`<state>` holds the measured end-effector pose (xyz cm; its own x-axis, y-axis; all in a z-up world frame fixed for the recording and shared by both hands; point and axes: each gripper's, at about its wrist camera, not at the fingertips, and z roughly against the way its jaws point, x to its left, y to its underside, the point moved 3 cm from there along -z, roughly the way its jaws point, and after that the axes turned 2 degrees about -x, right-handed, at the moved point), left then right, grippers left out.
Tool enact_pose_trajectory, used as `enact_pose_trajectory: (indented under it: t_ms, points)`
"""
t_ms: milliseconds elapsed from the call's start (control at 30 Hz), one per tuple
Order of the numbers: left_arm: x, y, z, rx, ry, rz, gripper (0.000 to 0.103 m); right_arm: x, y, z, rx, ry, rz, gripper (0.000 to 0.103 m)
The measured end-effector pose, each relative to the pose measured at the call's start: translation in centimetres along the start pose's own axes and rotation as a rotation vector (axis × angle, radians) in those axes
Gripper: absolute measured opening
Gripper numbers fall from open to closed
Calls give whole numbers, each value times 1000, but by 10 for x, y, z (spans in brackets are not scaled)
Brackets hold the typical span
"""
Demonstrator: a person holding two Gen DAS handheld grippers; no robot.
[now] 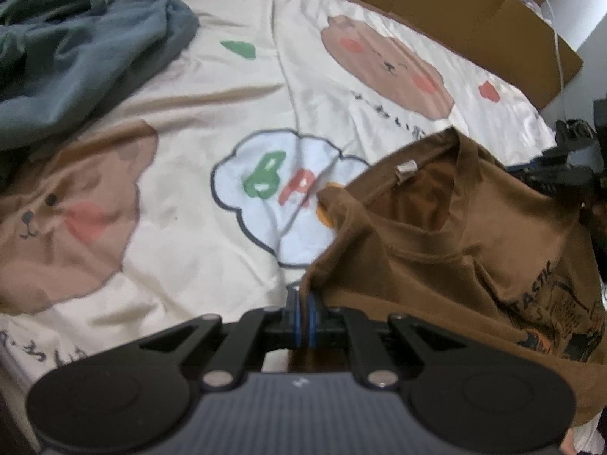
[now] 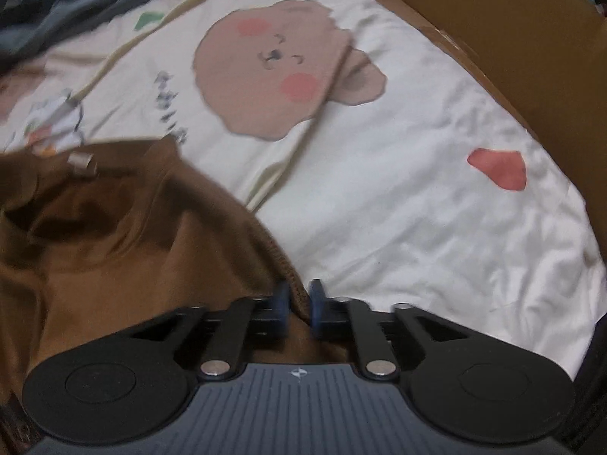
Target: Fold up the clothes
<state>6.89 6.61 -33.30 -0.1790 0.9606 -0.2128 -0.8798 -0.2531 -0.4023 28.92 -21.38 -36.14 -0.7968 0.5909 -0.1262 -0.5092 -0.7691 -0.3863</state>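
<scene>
**Brown shirt edge between our right fingers**

We see our right gripper (image 2: pixel 298 305) with its blue pads (image 2: pixel 281 299) close together on the edge of the brown T-shirt (image 2: pixel 114 265). The shirt spreads to the left, its collar label (image 2: pixel 80 162) showing. Under it lies a cream bedsheet (image 2: pixel 398 208) with a bear print (image 2: pixel 273 68). A cardboard box (image 2: pixel 512 38) stands behind the sheet.
</scene>
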Motion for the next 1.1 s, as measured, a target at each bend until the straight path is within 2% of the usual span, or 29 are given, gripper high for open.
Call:
enact_pose_trajectory:
  t_ms: [167,433,733,900,1100]
  points:
    - [3,-17,22,-66,-14,-10,4,-7,-5,26,-47,54,2,2]
    - [6,-58,42,-158,-116,-80,4,-51,-31,73,-168,197,-82,2]
    - [24,-144,48,-271,-176,-145,4,-75,-56,101,-250,267,-156,2]
    - [38,-205,30,-312,-202,-180,4,-86,-70,104,-258,294,-202,2]
    - [32,-252,-14,-288,-222,-231,4,-93,-79,98,-244,318,-238,2]
